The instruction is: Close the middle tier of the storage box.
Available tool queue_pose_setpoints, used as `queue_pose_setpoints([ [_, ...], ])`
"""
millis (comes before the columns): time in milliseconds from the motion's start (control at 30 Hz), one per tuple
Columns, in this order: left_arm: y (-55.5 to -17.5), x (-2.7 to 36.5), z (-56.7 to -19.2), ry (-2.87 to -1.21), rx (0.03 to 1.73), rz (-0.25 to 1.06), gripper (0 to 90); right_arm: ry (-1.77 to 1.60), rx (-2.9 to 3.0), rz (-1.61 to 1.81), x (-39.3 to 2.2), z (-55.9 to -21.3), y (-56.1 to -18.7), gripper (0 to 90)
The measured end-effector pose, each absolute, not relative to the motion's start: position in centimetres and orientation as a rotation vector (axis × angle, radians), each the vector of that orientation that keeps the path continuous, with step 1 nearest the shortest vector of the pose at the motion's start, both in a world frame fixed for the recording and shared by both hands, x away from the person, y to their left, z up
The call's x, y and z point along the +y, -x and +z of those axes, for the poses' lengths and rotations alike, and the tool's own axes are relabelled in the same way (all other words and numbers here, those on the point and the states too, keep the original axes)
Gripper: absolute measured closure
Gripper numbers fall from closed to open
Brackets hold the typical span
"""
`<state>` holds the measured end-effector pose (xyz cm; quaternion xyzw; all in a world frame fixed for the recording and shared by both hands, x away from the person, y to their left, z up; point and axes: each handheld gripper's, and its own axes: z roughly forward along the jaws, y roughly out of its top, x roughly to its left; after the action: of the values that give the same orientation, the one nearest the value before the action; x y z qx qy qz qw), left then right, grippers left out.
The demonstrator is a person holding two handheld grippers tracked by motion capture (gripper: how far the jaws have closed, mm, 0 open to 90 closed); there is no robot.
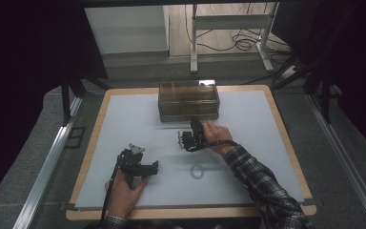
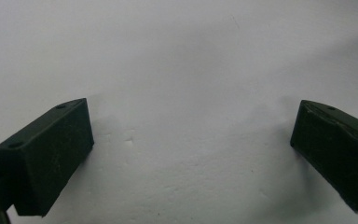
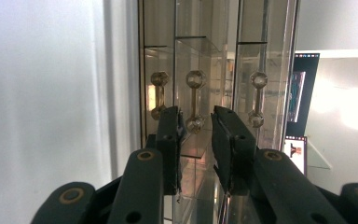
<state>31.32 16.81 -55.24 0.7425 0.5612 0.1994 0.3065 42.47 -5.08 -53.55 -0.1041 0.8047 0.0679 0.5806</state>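
A clear brown drawer box (image 1: 188, 99) stands at the far middle of the white mat (image 1: 252, 143). My right gripper (image 1: 195, 125) points at its front. In the right gripper view the box front is turned on its side and carries three knobbed handles. The middle handle (image 3: 195, 100) lies between the tips of my right gripper (image 3: 196, 114); the jaws stand a little apart, with slim gaps on both sides of it. My left gripper (image 1: 153, 168) rests low on the near left of the mat. In its own view the left gripper (image 2: 191, 154) is wide open over bare mat.
A small dark ring (image 1: 198, 171) lies on the mat between the two hands. The mat sits on a wooden tabletop (image 1: 286, 124). Beyond the table stand a white table frame (image 1: 228, 28) and loose cables (image 1: 248, 43) on the floor.
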Motion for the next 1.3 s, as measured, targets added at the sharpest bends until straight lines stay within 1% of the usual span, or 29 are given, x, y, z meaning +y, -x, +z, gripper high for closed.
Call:
queue_pose_setpoints([
  [567, -31.3, 16.8, -55.2, -1.965, 1.485, 0.528, 0.0, 0.210, 1.952, 0.212, -6.1, -52.2, -41.8, 66.7],
  [1100, -31.3, 16.8, -55.3, -1.957, 1.487, 0.529, 0.0, 0.163, 2.079, 0.278, -7.3, -51.3, -42.2, 61.4],
  [1300, -31.3, 16.8, -55.2, -1.967, 1.482, 0.529, 0.0, 0.122, 2.124, 0.298, -7.8, -50.6, -42.4, 61.4],
])
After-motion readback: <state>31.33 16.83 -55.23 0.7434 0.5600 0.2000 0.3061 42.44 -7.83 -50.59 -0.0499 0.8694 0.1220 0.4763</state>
